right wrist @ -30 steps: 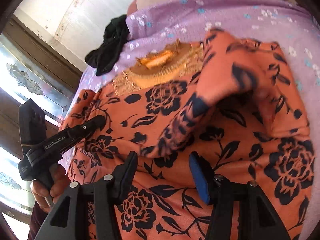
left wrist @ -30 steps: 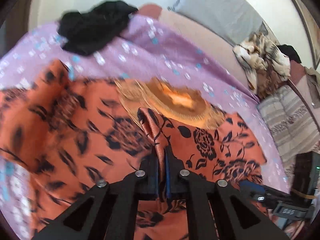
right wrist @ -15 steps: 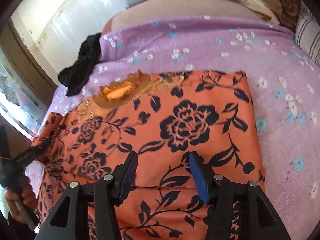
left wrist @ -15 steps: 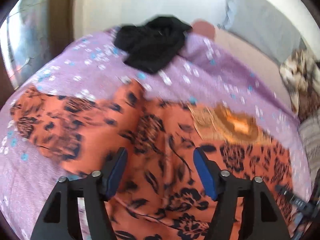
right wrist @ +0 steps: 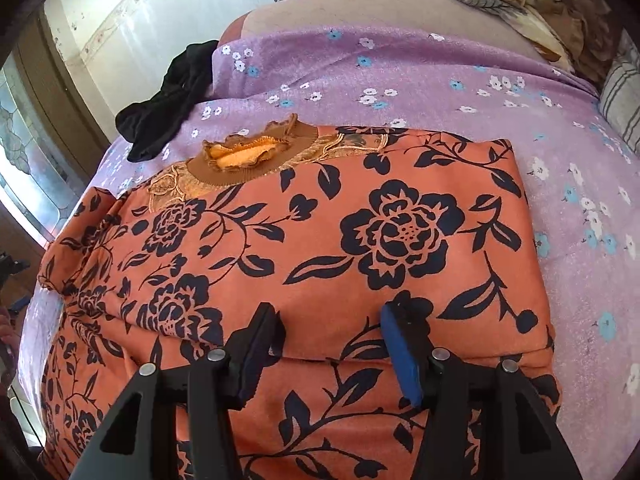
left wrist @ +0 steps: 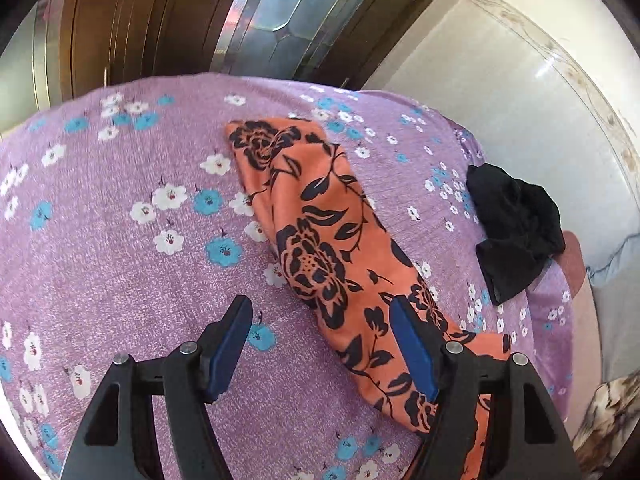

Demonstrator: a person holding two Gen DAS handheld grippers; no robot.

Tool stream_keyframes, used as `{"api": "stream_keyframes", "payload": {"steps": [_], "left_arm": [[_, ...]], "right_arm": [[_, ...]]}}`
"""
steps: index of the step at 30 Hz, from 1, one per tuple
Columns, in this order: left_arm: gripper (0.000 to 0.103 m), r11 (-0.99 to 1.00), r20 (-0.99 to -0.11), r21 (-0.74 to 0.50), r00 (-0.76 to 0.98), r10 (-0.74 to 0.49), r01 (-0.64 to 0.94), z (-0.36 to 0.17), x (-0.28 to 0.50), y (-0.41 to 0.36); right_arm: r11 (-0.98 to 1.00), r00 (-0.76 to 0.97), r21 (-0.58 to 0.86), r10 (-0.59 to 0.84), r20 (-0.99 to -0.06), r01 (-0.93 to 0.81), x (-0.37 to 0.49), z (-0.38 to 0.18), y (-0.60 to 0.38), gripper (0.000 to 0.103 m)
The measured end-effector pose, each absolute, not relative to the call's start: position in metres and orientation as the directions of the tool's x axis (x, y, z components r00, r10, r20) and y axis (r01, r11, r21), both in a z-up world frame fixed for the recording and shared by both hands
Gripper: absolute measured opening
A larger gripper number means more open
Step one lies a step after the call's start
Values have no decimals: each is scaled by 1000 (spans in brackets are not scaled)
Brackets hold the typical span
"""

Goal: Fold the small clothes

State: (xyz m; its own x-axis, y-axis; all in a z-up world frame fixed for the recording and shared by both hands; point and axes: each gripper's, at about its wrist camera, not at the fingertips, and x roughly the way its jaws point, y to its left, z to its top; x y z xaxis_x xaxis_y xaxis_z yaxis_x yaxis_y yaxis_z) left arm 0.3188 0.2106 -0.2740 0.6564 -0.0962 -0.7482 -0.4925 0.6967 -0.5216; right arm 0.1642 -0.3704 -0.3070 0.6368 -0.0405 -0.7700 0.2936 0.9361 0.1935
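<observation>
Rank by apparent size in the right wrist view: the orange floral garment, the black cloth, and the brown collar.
1. orange floral garment, largest by far.
2. black cloth.
3. brown collar, close to the black cloth in apparent size, and nearer the camera, so this order is unsure.

We've let go with the left gripper [left wrist: 322, 354]: a second ago it was pinched on a ridge of the orange top [right wrist: 304, 264], now its jaws stand wide apart and it has swung out over the sleeve [left wrist: 320, 236], which lies stretched flat on the purple sheet [left wrist: 120, 220]. On the right side, the sleeve that was bunched up in the air is now folded in flat, leaving a straight edge. Our right gripper [right wrist: 330, 346] has stayed spread but moved back to the folded top's near part.
</observation>
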Motion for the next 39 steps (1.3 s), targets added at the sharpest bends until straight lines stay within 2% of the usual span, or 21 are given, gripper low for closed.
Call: {"api": "stream_keyframes", "payload": {"steps": [6,9,10,11,13,16,18,23,27,31,33,35,39], "left_arm": [[72,577,-714,-635,676,-183,-514,-296,341,232],[70,576,-688,-650,705,-170,-496,-299,355,239],[66,580,-686,-647,709,-160,-495,-300,358,240],[56,584,-688,-640,711,-147,-499,-300,362,242],[8,588,-698,-634,698,-156,-503,-306,369,243],[6,626,-714,-596,689,-127,-502,-302,374,237],[5,706,-711,-538,698,-87,-460,-277,372,218],[5,913,-606,-373,789,-103,-167,-197,353,109],[5,956,-570,-262,779,-261,129,-167,323,-10],[8,879,-603,-110,672,-430,464,-173,278,-133],[21,818,-653,-50,601,-461,573,-186,259,-172],[52,791,-665,-7,588,-461,612,-192,244,-186],[72,803,-579,-55,636,-510,593,-167,233,-148]], "right_arm": [[926,644,231,-17,-765,299,162,-308,-376,59],[927,645,230,-17,-764,297,163,-309,-375,59],[927,645,228,-18,-764,297,163,-309,-375,59],[927,645,228,-20,-764,298,163,-309,-375,59],[926,647,228,-23,-762,301,163,-309,-374,59],[925,650,229,-26,-760,304,164,-309,-374,59],[924,653,233,-23,-757,303,165,-308,-375,58],[905,677,281,-12,-736,320,161,-297,-385,58],[893,719,288,-55,-692,346,151,-281,-394,58],[869,756,324,-84,-649,375,143,-265,-410,58],[852,767,340,-107,-633,399,137,-258,-418,59],[839,773,352,-123,-622,416,133,-253,-425,59],[829,776,371,-114,-620,418,132,-248,-432,59]]}}
